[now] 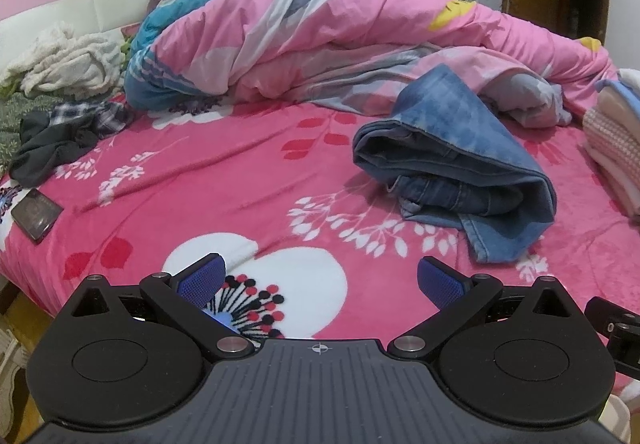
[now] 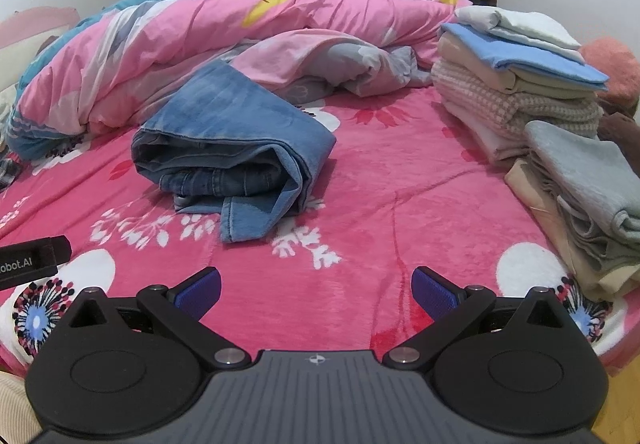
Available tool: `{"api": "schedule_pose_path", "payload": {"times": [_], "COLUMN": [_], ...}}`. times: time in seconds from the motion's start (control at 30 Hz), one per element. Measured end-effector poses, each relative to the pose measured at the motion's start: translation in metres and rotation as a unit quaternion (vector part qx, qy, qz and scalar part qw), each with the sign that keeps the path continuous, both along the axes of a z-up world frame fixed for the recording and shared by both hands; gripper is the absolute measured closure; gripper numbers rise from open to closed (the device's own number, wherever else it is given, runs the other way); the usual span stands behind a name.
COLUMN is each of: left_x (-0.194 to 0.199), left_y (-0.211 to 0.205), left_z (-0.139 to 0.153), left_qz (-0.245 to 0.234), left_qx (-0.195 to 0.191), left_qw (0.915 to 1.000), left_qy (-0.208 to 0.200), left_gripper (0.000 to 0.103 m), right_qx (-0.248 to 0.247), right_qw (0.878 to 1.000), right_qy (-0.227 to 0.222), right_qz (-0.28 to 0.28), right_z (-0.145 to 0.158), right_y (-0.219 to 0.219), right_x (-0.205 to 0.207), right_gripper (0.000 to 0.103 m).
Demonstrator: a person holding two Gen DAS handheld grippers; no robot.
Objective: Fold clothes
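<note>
A pair of blue jeans (image 1: 460, 164) lies loosely folded in a bundle on the pink flowered bedspread (image 1: 224, 180), one leg end trailing toward me. In the right wrist view the jeans (image 2: 232, 156) sit at centre left. My left gripper (image 1: 320, 280) hovers open near the bed's front edge, well short and left of the jeans, nothing between its blue pads. Over the bedspread (image 2: 400, 180) my right gripper (image 2: 316, 290) is open too, empty, in front of the jeans. Folded clothes (image 2: 516, 84) are stacked at the right.
A rumpled pink quilt (image 1: 320, 40) runs across the back of the bed. Dark and plaid garments (image 1: 64, 132) and a white fluffy one (image 1: 64, 64) lie at the left, with a dark flat card (image 1: 36, 214) near the edge. A second folded pile (image 2: 584, 204) sits front right.
</note>
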State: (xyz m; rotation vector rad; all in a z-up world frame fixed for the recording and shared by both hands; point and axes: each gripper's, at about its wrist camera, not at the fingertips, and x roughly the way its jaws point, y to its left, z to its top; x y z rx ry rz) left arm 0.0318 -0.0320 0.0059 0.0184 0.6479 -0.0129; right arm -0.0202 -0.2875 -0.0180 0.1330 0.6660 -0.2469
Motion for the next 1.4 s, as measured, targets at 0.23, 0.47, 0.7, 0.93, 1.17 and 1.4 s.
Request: {"api": "schedule_pose_path", "payload": {"times": [0.23,0.47,0.7,0.93,1.17,1.4], "left_x": [0.004,0.01,0.019,0.035,0.07,0.131], "left_y": [0.002,0.003,0.004,0.005,0.004,-0.001], "left_z": [-0.002,-0.006,-0.011,-0.016,-0.019,-0.013], "left_qz": [0.001,0.003,0.005,0.002,-0.035,-0.062], "left_qx": [-0.001,0.0,0.0,-0.006,-0.037,-0.077], "left_qw": [1.0,1.0,0.9999,1.0,0.9984,0.9922], "left_qy": [0.003,0.007,0.01,-0.002,-0.026,-0.075], "left_gripper": [0.0,0.0,0.0,0.0,0.0,0.0], "right_qx": [-0.002,-0.002,-0.002,-0.004,-0.01,-0.022], "right_qw": [1.0,1.0,1.0,1.0,0.999,0.994], "right_qy": [0.002,0.004,0.006,0.001,-0.033,-0.1], "right_qz": [0.003,0.004,0.006,0.009,0.01,0.041], "right_z": [-0.001,-0.004,-0.007,-0.008,-0.005,0.002], "right_y": [0.002,0.004,0.002,-0.002,-0.015,-0.037], "right_x": [0.007,0.013,0.023,0.039,0.059,0.087], "right_gripper": [0.0,0.0,0.0,0.0,0.0,0.0]}}
